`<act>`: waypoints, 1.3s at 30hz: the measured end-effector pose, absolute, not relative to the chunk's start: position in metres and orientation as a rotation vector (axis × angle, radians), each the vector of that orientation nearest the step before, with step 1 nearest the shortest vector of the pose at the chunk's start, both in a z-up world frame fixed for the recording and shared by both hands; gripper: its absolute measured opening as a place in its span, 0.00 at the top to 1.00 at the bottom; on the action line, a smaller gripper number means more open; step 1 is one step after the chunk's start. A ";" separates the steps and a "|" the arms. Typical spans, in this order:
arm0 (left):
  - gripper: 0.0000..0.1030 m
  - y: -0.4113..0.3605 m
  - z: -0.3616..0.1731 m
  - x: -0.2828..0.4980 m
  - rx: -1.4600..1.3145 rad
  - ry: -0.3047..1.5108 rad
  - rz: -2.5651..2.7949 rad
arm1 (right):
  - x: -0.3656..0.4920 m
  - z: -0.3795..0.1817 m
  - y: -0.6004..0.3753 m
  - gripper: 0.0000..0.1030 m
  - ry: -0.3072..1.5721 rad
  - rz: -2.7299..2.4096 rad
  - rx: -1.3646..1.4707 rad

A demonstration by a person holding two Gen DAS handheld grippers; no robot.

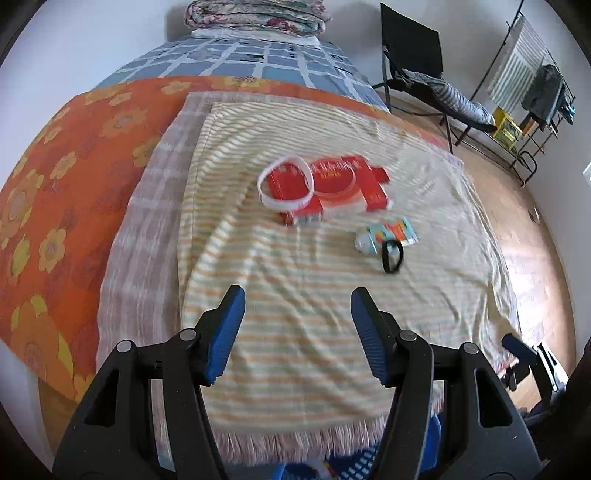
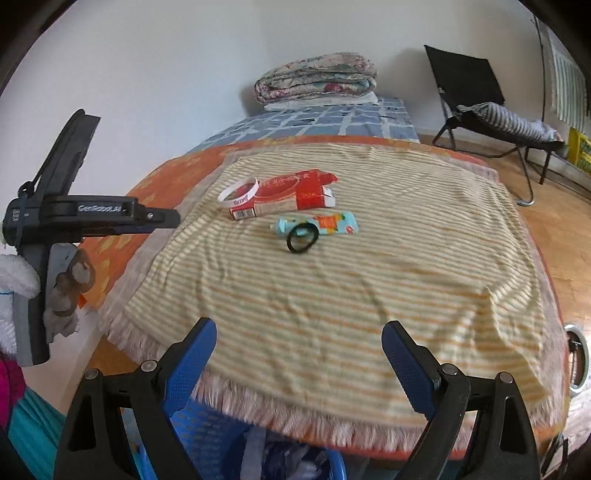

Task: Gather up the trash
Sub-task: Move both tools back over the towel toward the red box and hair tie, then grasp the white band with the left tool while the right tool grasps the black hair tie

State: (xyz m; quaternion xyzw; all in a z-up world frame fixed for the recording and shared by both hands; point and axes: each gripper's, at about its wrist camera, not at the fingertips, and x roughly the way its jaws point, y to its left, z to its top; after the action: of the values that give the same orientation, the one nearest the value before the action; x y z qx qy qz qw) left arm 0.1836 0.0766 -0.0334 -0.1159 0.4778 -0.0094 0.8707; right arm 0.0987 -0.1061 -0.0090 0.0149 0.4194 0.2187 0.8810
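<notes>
A flattened red carton (image 1: 332, 190) (image 2: 288, 197) lies on the striped cloth (image 1: 295, 295) (image 2: 351, 288) on the bed. A white ring band (image 1: 285, 182) (image 2: 237, 191) rests on the carton's left end. In front of it lies a small teal tube (image 1: 388, 234) (image 2: 321, 224) with a black ring (image 1: 392, 256) (image 2: 302, 238) at its near end. My left gripper (image 1: 297, 310) is open and empty, short of the items. My right gripper (image 2: 299, 341) is open and empty at the cloth's near edge. The left gripper's body (image 2: 74, 214) shows at the left of the right wrist view.
A blue basket (image 2: 221, 443) (image 1: 351, 465) holding items sits below the bed's near edge. A folded quilt (image 1: 255, 14) (image 2: 317, 77) lies at the far end of the bed. A black folding chair (image 1: 417, 62) (image 2: 480, 99) stands on the wooden floor at right.
</notes>
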 end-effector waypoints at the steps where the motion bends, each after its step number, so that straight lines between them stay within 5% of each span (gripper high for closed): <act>1: 0.40 0.078 -0.033 0.187 -0.246 0.998 -0.019 | 0.103 -0.010 -0.104 0.10 0.876 0.461 0.034; 8: 0.40 0.102 -0.045 0.226 -0.351 1.014 0.013 | 0.138 -0.015 -0.085 0.11 0.879 0.493 0.001; 24: 0.46 0.135 -0.085 0.284 -0.555 1.057 0.058 | 0.203 -0.054 -0.059 0.34 0.962 0.523 -0.002; 28: 0.58 0.132 -0.090 0.292 -0.548 1.071 0.060 | 0.214 -0.062 -0.057 0.39 0.982 0.531 0.018; 35: 0.65 0.128 -0.098 0.298 -0.541 1.075 0.064 | 0.227 -0.070 -0.050 0.44 0.993 0.511 -0.014; 39: 0.82 0.123 -0.095 0.300 -0.512 1.061 0.046 | 0.229 -0.070 -0.045 0.52 0.991 0.501 -0.044</act>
State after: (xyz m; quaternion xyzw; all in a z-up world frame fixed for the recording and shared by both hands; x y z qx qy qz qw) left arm 0.3002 0.1235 -0.0949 -0.2414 0.5001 0.0219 0.8314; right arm 0.2286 -0.0455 -0.0703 -0.0207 0.4703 0.2377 0.8497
